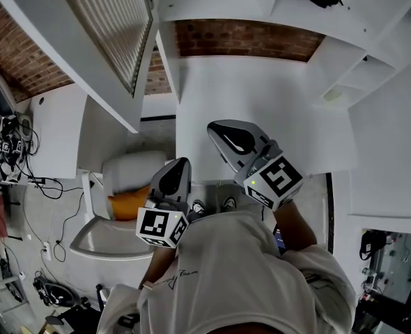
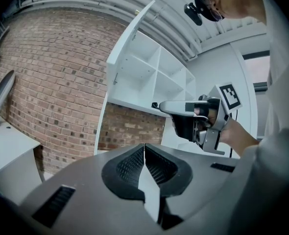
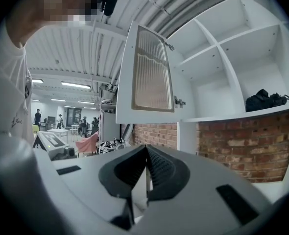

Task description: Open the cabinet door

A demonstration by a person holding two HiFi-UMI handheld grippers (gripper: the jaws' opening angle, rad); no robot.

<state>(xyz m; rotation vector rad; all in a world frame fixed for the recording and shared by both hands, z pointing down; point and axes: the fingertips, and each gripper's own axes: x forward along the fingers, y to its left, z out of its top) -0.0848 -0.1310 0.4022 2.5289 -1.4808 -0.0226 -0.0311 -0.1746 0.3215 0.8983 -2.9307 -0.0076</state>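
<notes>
So here's where we're at: the cabinet door (image 1: 111, 26) with its ribbed glass panel stands swung wide open, up in the upper left of the head view and top middle of the right gripper view. The white cabinet (image 3: 223, 48) beside it shows bare shelves, apart from some black thing (image 3: 264, 100) at the right edge, with brick wall (image 3: 232, 136) below. Our left gripper (image 2: 144, 155) has its jaws pressed together with nothing between them. Same story for our right gripper (image 3: 146, 165): jaws closed up, holding nothing. Both sit low centre in the head view, well apart from the door, neither touching it.
</notes>
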